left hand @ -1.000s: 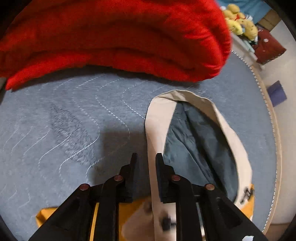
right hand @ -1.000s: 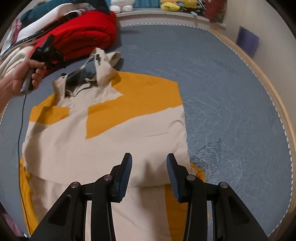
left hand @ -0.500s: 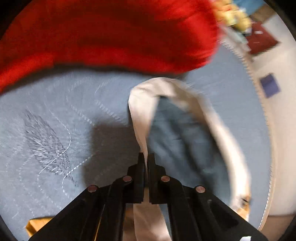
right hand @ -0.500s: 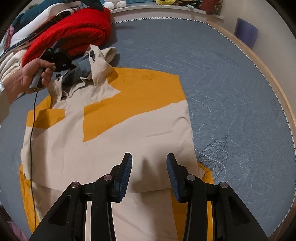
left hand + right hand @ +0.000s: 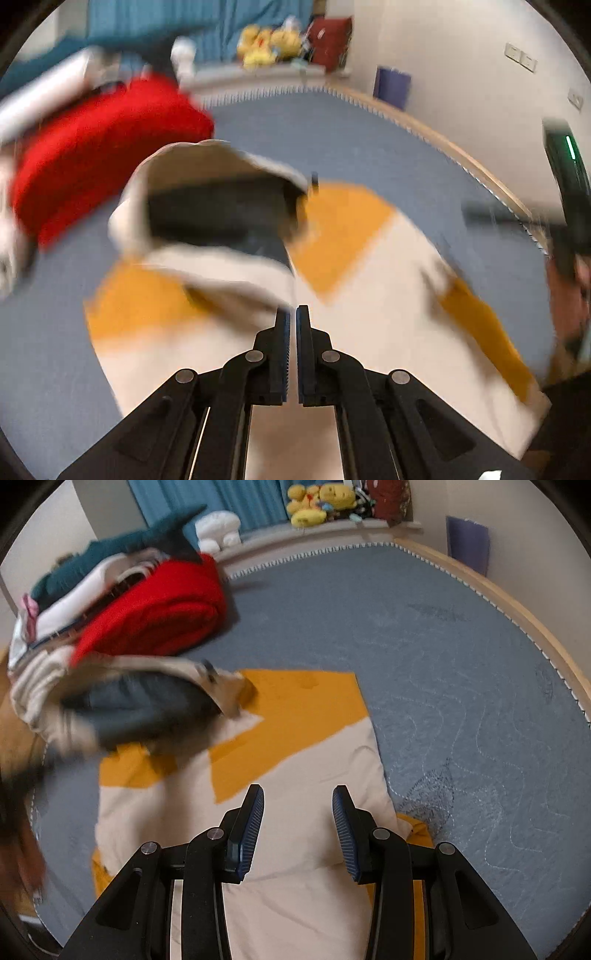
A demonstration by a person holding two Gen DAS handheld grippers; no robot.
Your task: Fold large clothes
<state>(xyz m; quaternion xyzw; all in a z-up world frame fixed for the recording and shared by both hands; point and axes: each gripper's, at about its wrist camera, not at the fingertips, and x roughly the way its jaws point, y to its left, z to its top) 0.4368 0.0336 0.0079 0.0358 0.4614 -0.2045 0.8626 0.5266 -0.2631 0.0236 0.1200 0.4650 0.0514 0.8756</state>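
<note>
step: we fold the hood down | left gripper [image 5: 291, 314] fingers clamped on hood [image 5: 207, 206] edge, hood lifted ahead-left of them | right gripper [image 5: 298, 797] fingers apart, empty, above jacket [image 5: 295, 775] | jacket's long axis runs straight ahead on bed [image 5: 443, 646] | left nearer.

We see a cream and mustard-yellow colour-blocked jacket [image 5: 295, 746], its lining dark grey, on a blue-grey quilted bedcover [image 5: 443, 635].
</note>
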